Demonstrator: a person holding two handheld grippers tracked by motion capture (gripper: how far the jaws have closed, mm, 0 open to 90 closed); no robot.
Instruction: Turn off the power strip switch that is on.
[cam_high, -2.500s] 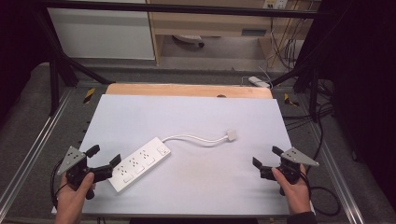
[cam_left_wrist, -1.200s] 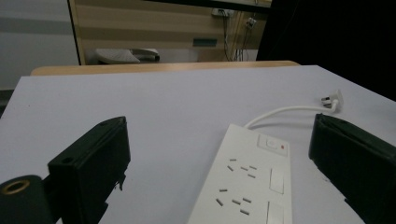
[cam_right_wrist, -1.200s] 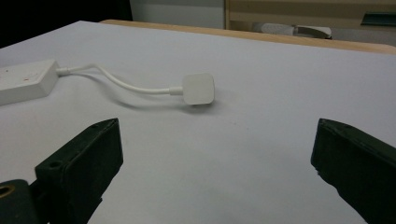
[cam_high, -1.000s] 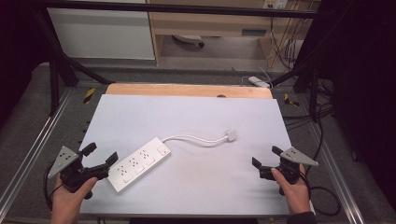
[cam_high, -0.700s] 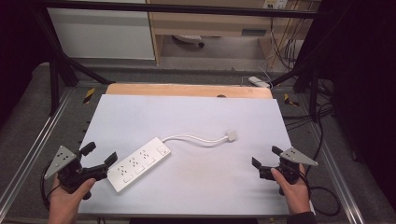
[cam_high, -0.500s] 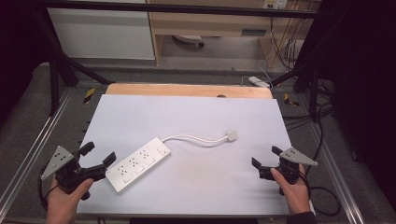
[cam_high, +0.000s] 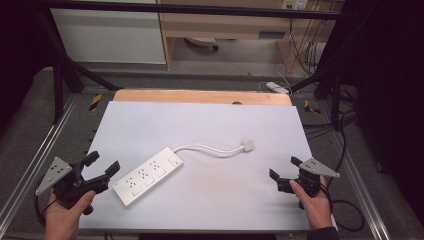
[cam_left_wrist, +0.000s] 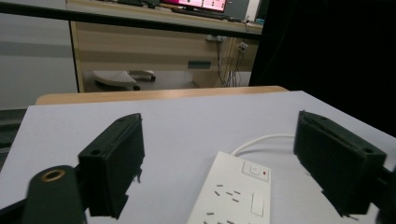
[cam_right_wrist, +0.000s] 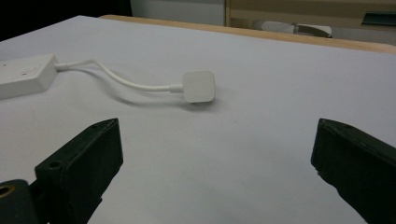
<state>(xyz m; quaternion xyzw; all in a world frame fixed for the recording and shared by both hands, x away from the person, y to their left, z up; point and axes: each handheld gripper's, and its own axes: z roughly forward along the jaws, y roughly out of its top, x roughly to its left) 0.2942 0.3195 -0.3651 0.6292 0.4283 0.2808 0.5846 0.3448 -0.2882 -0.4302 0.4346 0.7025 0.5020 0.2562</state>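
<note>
A: Quick pass. Where's the main thing?
B: The white rectangular plastic power strip (cam_high: 147, 175) lies flat on the pale grey table sheet (cam_high: 210, 125), at about 8 o'clock from the sheet's middle, long axis running 8 to 2 o'clock. Its thin white cable (cam_high: 210, 149) curves off toward 3 o'clock and ends in a small white square plug (cam_high: 247, 145), lying just right of centre.

A: Left side?
B: The left black two-jaw gripper (cam_high: 100, 167) sits at the sheet's 8 o'clock corner, held in the left hand (cam_high: 65, 212). Jaws stand apart, they've just been closing a bit, nothing between them. The strip's near end is just beside the jaw tips, not touching. In the left gripper view the strip (cam_left_wrist: 233, 193) shows low between the jaws, switch end pointing away.

A: Right?
B: The right black two-jaw gripper (cam_high: 285, 172) is at 4 o'clock near the sheet's right edge, in the right hand (cam_high: 312, 197). Jaws wide apart, empty. The plug (cam_right_wrist: 198, 86) lies ahead of them in the right gripper view, well apart.

A: Edges, free room?
B: The strip's near end is close to the sheet's front-left edge. Bare sheet from 10 through 2 o'clock, up to the bare wooden strip of tabletop (cam_high: 200, 96) at 12. Open sheet also between the strip and the right gripper, 5 to 6 o'clock. Metal frame rails (cam_high: 40, 155) run outside the left and right edges, close to both hands.
</note>
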